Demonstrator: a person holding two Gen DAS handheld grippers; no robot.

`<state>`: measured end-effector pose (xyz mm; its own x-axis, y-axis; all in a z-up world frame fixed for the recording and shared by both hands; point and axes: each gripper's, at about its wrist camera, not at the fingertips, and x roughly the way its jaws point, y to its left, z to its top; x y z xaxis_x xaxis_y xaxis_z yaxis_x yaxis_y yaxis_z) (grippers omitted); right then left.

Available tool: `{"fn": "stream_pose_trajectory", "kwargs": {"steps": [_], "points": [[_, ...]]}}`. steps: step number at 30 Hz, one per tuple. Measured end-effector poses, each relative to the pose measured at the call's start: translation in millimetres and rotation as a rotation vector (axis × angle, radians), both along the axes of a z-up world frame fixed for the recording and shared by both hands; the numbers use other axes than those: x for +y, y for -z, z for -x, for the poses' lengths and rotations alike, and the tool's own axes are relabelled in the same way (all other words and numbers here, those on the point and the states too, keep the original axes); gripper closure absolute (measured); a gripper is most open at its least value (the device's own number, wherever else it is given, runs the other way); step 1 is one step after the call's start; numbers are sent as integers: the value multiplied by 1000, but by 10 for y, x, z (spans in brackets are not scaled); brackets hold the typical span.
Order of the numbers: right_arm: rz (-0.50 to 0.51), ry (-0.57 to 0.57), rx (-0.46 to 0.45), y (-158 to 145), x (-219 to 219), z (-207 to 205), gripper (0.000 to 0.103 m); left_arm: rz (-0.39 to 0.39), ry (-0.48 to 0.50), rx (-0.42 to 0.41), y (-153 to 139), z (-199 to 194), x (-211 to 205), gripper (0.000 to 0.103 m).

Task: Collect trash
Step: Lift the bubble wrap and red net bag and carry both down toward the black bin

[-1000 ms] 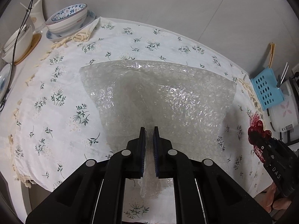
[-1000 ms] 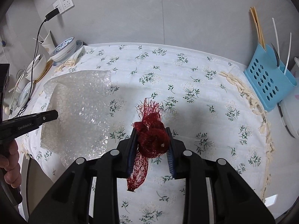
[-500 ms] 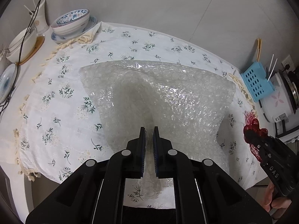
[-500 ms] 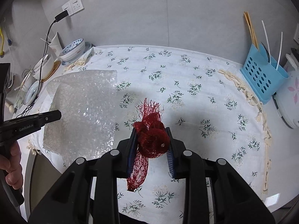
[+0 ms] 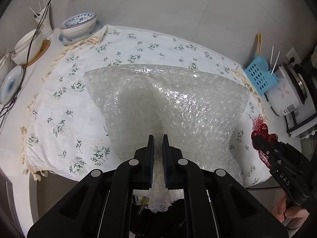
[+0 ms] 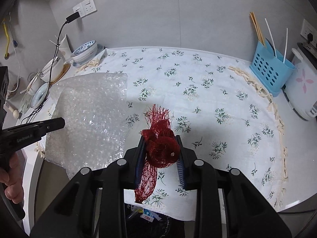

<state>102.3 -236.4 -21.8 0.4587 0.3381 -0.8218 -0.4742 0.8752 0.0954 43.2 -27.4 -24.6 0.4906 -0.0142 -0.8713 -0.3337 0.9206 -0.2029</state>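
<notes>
Pinching a gathered fold of the bubble wrap sheet (image 5: 178,107) at the bottom centre of the left wrist view, the left gripper (image 5: 158,150) has its jaws clenched almost together on the plastic. The rest of the sheet fans upward across the middle of that frame, over the floral tablecloth (image 5: 59,103). In the right wrist view, the right gripper (image 6: 160,150) at the lower centre grasps a bunched red mesh net bag (image 6: 161,146), with one loose tail hanging below the jaws and a frayed end sticking up above them.

Just below both grippers, at the bottom edge of each frame, a dark trash bin (image 6: 146,216) shows with wrappers already inside, so both pieces look close to being dropped in.

Several things could go wrong. The bubble wrap is wide and springy, and most of it lies beyond the bin mouth; releasing too early would probably leave it draped over the table edge or sliding to the floor. The mesh could snag on the ribbed pads and cling after the jaws part. Dragging the sheet might also tug the tablecloth.

Farther back, stacked bowls (image 5: 79,24) sit at the upper left, and a blue utensil caddy (image 6: 271,67) stands at the upper right.
</notes>
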Motion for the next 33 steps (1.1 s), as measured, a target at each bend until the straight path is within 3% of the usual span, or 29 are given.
{"fn": "stream_pose_trajectory", "kwargs": {"steps": [15,33], "points": [[-16,-4,-3,-6,-11,700,76,12,28,-8,48,743,-86,96],[-13,-32,100,527,-166,1336,76,36,36,107,782,1486,-320,96]]}}
